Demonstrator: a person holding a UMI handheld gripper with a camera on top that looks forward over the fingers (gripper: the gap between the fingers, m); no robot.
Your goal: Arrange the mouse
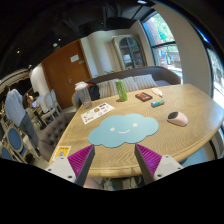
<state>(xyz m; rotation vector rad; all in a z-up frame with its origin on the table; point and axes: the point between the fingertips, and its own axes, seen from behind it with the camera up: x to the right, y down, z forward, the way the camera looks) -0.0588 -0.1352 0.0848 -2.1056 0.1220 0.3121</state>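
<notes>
While the gripper [111,160] hangs with its jaws apart and nothing in them, a blue cloud-shaped mat [122,128] lies just ahead on the wooden table [190,105]. The mouse [177,118] rests beside the mat, apart from it. Beyond stand a green bottle [121,90], papers [96,112] and a person [16,106].

Pale claw [112,162] with purple striped pads [82,156] inside

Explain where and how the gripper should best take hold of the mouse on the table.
Probably across the mouse's two long sides, coming down from above: it lies low and rounded on the wooden table, right of the cloud-shaped mat, with open space around it. The gripper is open, well short of it.
</notes>
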